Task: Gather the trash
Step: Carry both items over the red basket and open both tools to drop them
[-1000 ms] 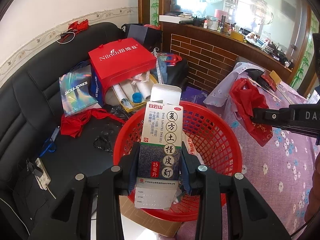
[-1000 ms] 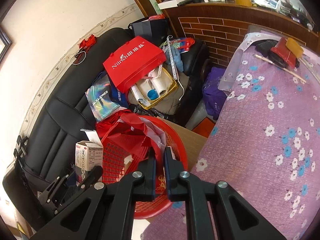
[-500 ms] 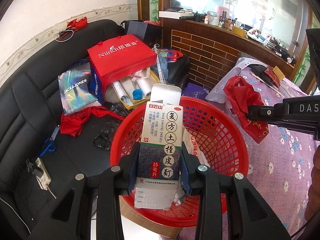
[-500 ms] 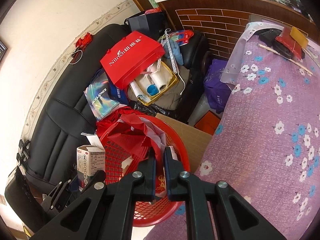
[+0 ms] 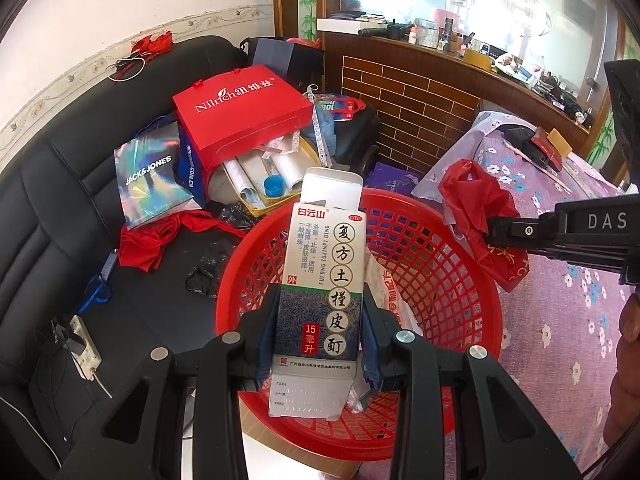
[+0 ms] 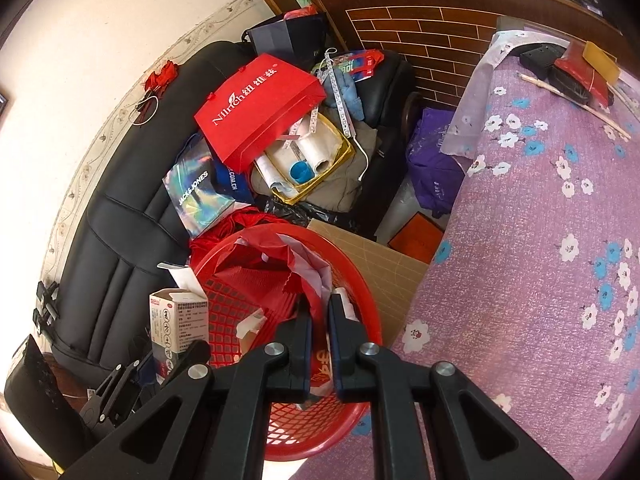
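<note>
My left gripper (image 5: 320, 320) is shut on a white and dark blue medicine box (image 5: 326, 276) with its top flap open, held upright over the near rim of a red mesh basket (image 5: 432, 264). The box (image 6: 178, 320) also shows in the right wrist view at the basket's (image 6: 360, 280) left rim. My right gripper (image 6: 320, 320) is shut on a crumpled red plastic bag (image 6: 276, 260) that hangs over the basket; in the left wrist view the bag (image 5: 476, 204) hangs at the basket's right rim. White wrappers (image 5: 390, 292) lie inside the basket.
A black sofa (image 5: 68, 216) on the left is piled with a red gift bag (image 5: 244, 120), a holographic bag (image 5: 150, 176) and a yellow tray of rolls (image 6: 304, 160). A table with a purple floral cloth (image 6: 540, 240) is on the right. Cardboard (image 6: 384, 276) lies under the basket.
Both grippers have moved a little further over the basket. The red bag has come closer over the basket's right rim. The box stays clamped.
</note>
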